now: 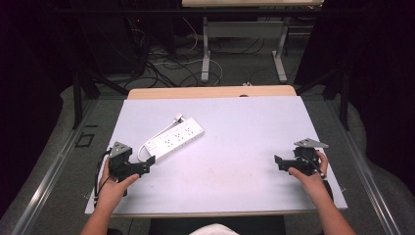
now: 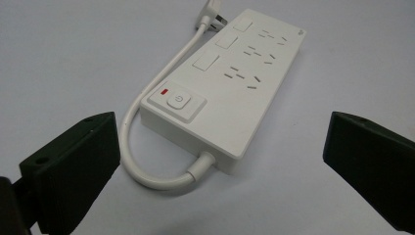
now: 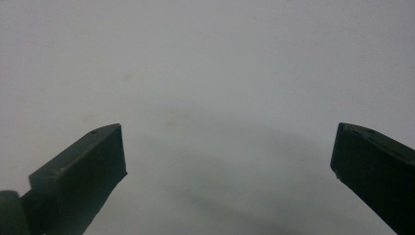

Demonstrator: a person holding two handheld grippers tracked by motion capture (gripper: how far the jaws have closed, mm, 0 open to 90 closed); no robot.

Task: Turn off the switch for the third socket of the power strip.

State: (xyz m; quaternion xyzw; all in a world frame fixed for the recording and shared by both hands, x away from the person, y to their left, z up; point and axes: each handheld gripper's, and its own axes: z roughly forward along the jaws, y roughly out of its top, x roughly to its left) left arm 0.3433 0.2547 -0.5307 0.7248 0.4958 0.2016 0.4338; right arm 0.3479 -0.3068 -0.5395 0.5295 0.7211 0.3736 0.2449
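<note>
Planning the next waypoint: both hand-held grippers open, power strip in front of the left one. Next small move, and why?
Probably ease the left hand-held gripper forward toward the switch end of the power strip. Its jaws stand wide open, that end lies just ahead between them, untouched, and the cord loops beside it. The right hand-held gripper faces bare table.

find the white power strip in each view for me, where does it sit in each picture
High view: the power strip lies left of centre on the table, angled, just ahead of the left gripper.
Left gripper view: it fills the upper middle, beyond the open jaws, switch end nearest.
Right gripper view: bare table surface ahead of the jaws, no strip.
Shared landmark: the strip's looping white cable.
</note>
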